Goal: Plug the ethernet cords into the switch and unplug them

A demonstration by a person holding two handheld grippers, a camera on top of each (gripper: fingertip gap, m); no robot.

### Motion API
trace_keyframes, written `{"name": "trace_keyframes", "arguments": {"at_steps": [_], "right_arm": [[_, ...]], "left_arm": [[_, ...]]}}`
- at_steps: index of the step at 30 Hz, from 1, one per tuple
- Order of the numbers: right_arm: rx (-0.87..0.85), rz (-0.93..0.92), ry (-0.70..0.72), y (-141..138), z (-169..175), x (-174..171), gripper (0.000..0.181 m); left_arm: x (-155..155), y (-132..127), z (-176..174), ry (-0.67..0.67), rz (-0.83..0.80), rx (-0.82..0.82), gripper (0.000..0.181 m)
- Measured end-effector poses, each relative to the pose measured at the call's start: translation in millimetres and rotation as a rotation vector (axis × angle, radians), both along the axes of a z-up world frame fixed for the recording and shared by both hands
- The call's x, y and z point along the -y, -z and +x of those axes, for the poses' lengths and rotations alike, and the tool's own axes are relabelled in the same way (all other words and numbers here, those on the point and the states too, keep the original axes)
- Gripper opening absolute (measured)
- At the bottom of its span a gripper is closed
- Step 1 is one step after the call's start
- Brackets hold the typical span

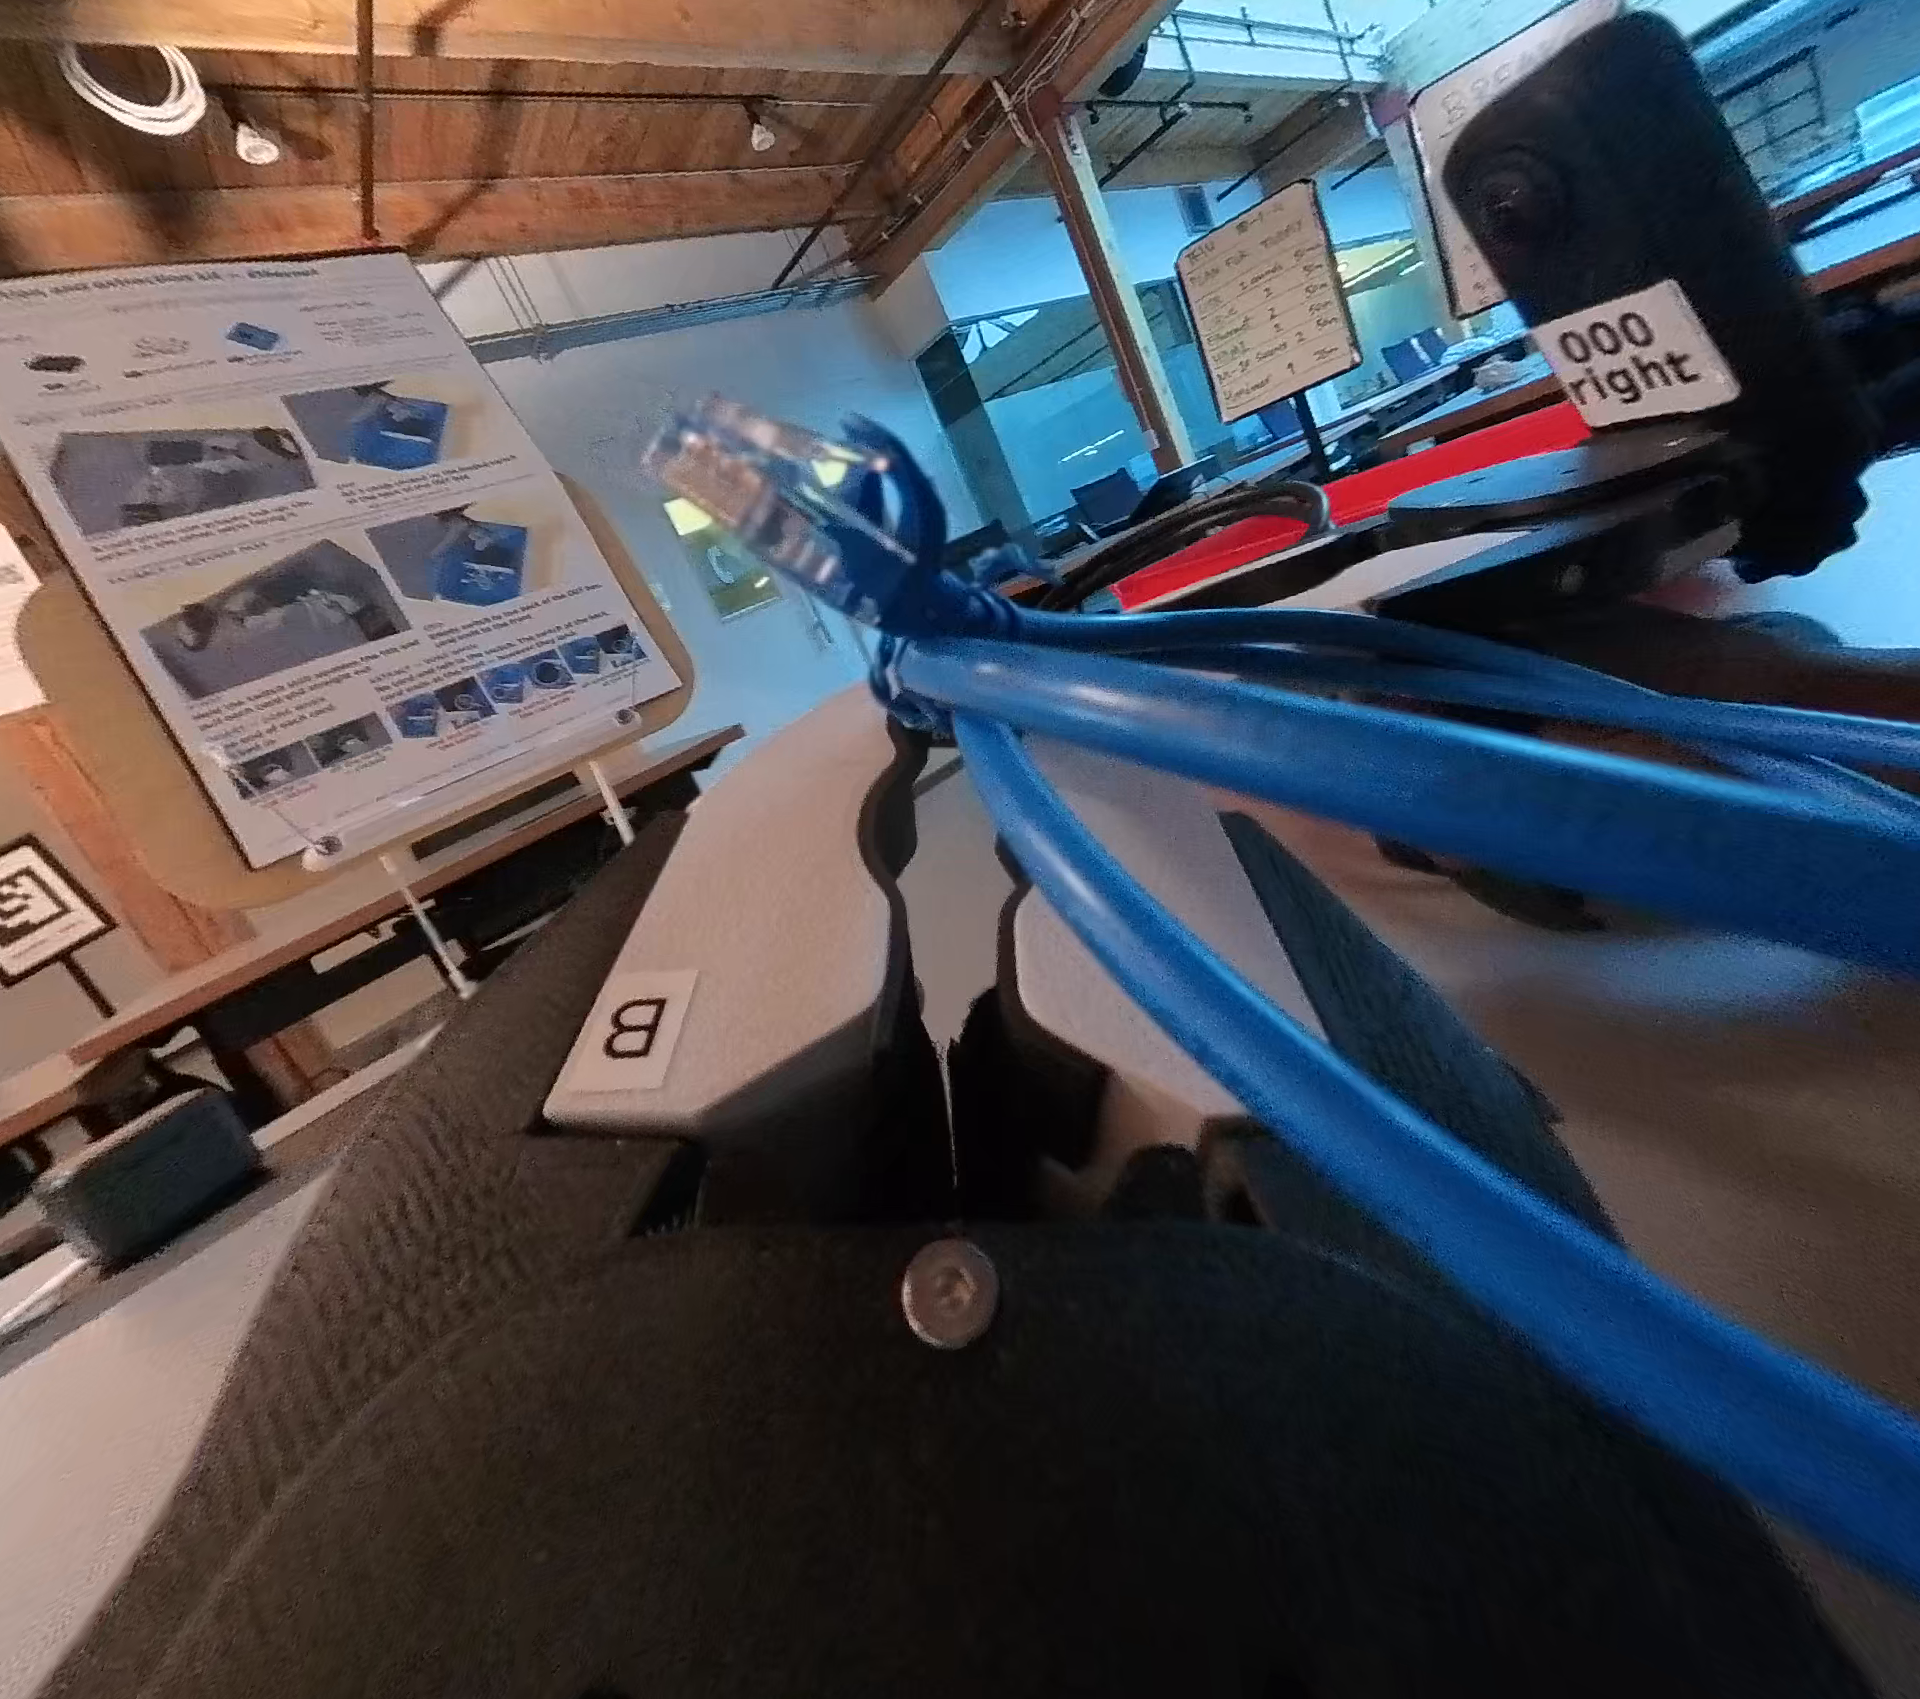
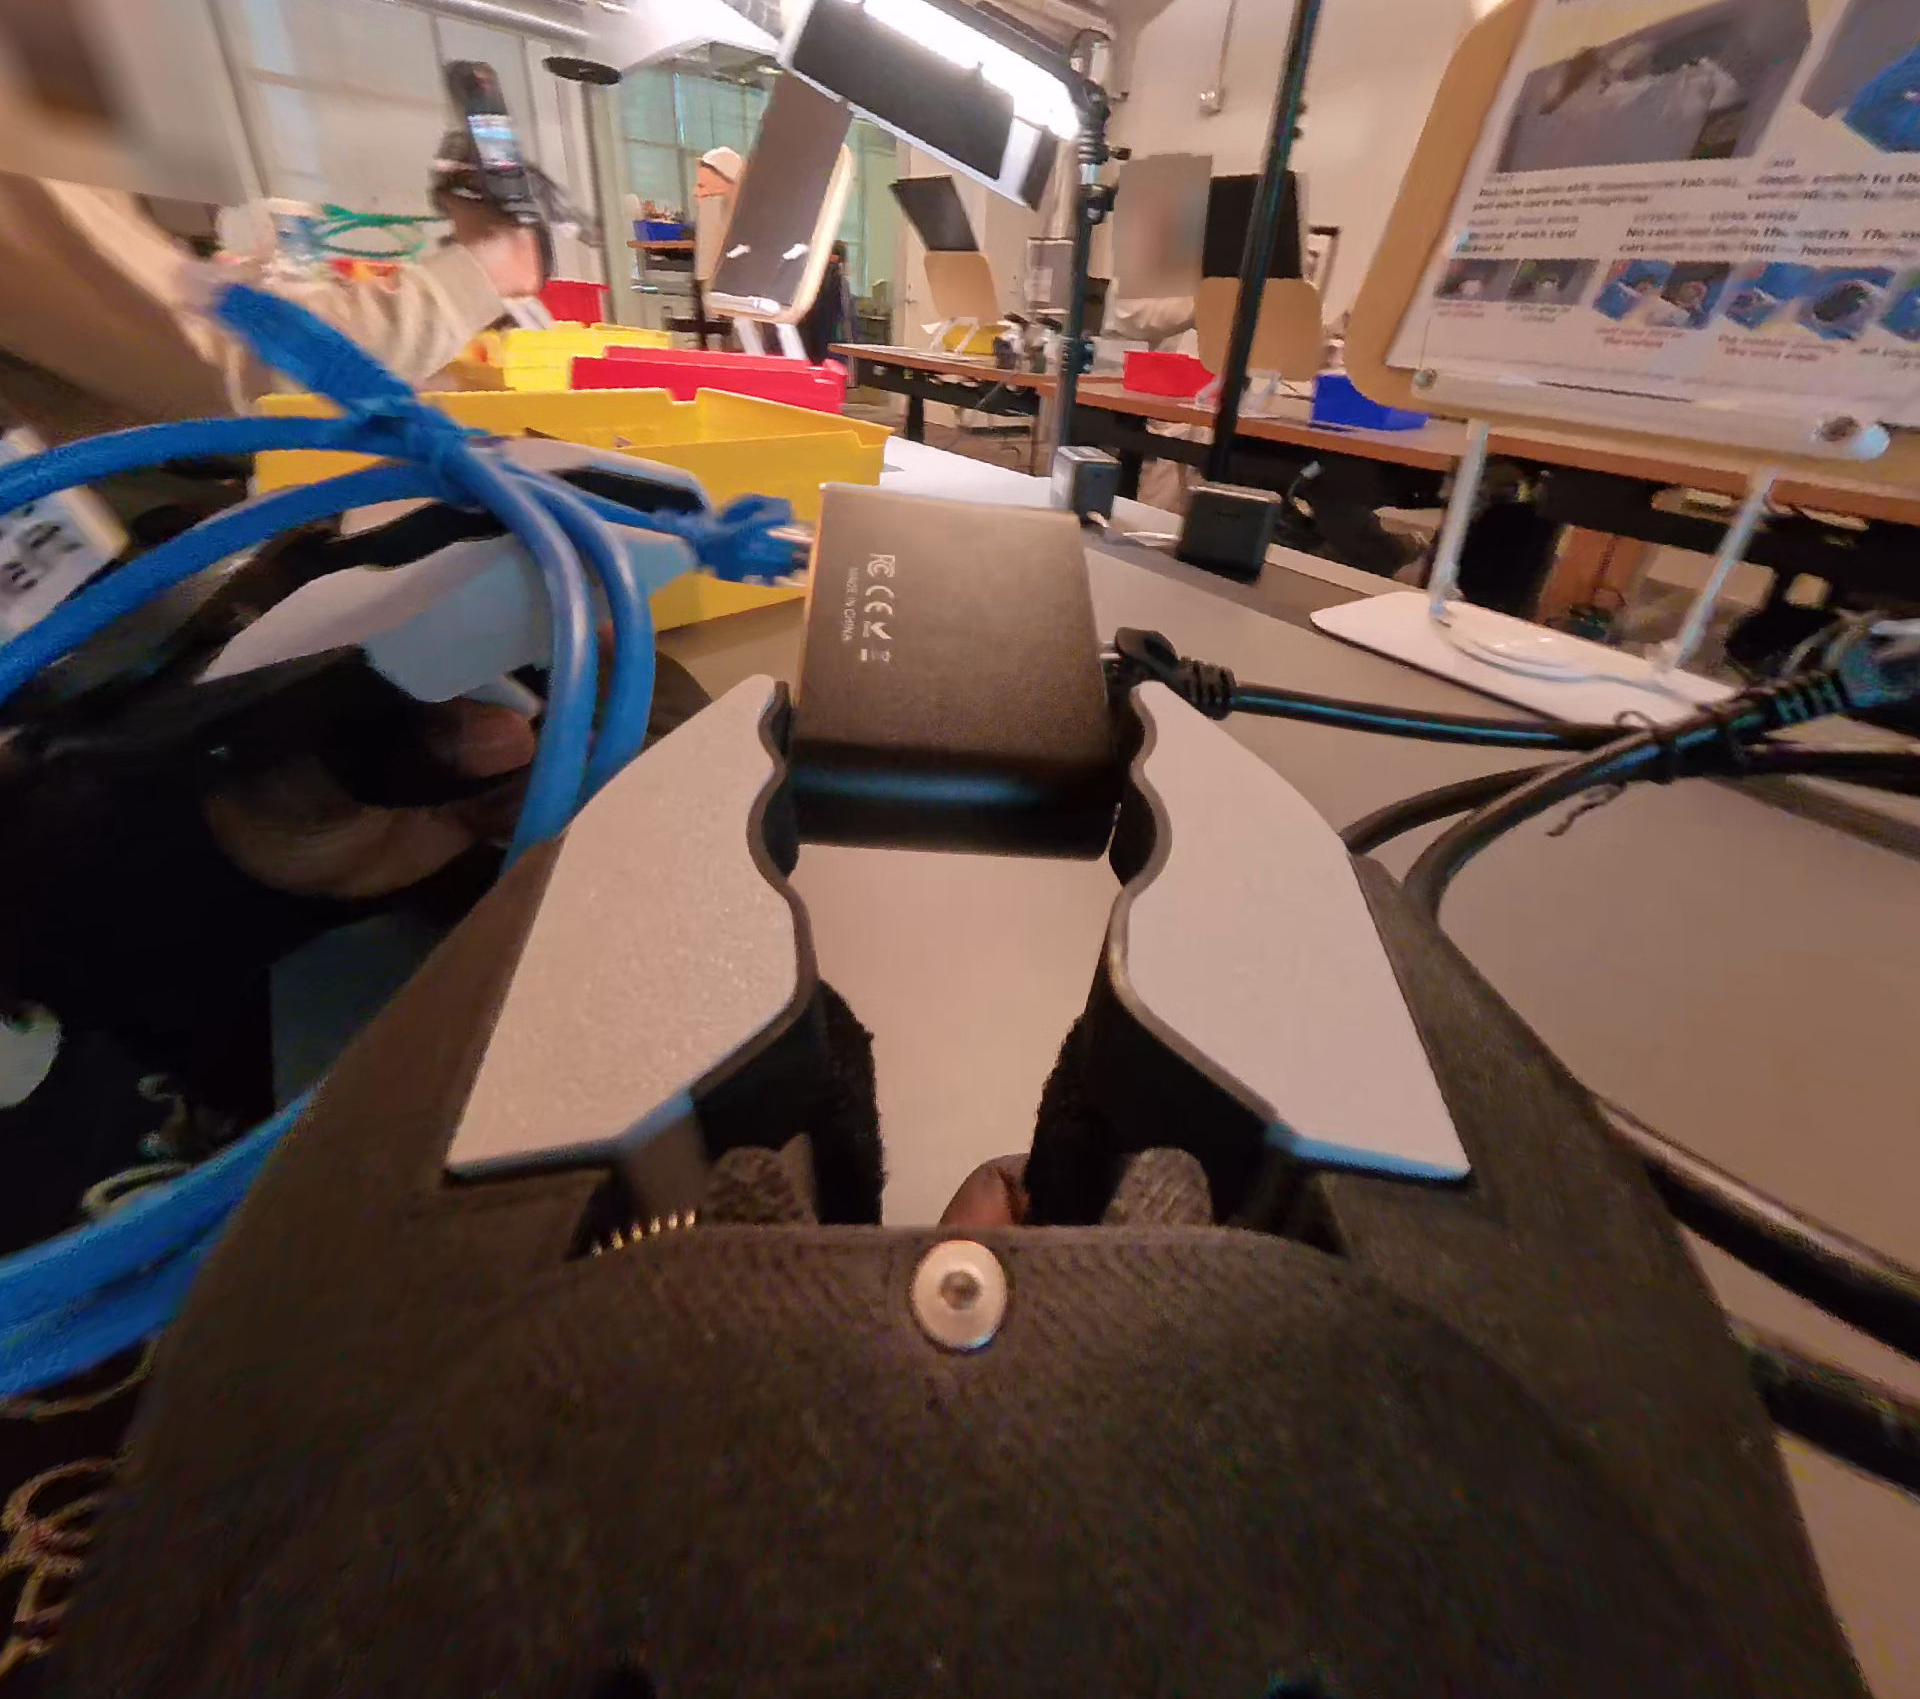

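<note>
Your right gripper (image 2: pixel 951 776) is clamped on the black switch (image 2: pixel 951 662), one finger on each side of its near end, with the flat underside turned toward the camera and the far end raised off the grey table (image 2: pixel 1662 974). A black power lead (image 2: pixel 1351 714) leaves the switch on its right and trails across the table.

Your left gripper (image 1: pixel 940 828) has its fingers drawn together on a bundle of blue ethernet cords (image 1: pixel 1351 766). One clear plug (image 1: pixel 758 496) sticks up past the fingertips; in the right wrist view another blue plug (image 2: pixel 753 543) points at the switch's left edge, just short of it. From the switch, that whole bundle lies to the left, looped and tied together.

You look to be at the start of the plugging step: switch held, cords brought close, nothing seated yet as far as can be told. The ports cannot be seen from either camera, so which face they are on is unclear. The next move calls for turning the switch so its ports face the left gripper, then lining up a single plug squarely, clip side correct, before pushing. The tied bundle will likely pull sideways on the plug, so hold close behind the connector.
</note>
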State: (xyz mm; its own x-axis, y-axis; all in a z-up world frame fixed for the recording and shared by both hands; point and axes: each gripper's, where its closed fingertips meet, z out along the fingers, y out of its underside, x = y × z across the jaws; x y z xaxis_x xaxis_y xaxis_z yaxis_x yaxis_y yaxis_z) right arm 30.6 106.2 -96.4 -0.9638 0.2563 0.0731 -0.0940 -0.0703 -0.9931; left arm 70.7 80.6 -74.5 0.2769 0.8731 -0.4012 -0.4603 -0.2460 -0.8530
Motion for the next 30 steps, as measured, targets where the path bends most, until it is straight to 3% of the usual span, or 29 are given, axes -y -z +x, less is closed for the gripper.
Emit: {"name": "trace_keyframes", "arguments": {"at_steps": [8,10,12,16,19,24,30], "right_arm": [[-0.041,0.063,0.061,-6,-8,-8,0.059],[0.009,0.072,0.135,-14,-25,-23,0.059],[0.05,0.114,0.288,-15,-55,-51,0.059],[0.137,0.34,0.54,28,-101,-93,0.059],[0.228,0.445,0.544,56,-108,-91,0.059],[0.305,0.542,0.53,73,-108,-89,0.059],[0.361,0.691,0.501,96,-105,-86,0.059]], "left_arm": [[-2,8,-10,0.02,-0.003,0.098,0.011],[-5,13,-13,0.089,-0.004,0.18,0.028],[8,4,-11,0.13,0.11,0.179,0.036],[71,-18,-10,0.063,0.483,0.091,0.033],[81,-19,-7,0.042,0.507,0.073,0.031],[65,-18,-4,0.011,0.373,0.036,0.03],[63,-18,-2,-0.002,0.353,0.028,0.029]]}}
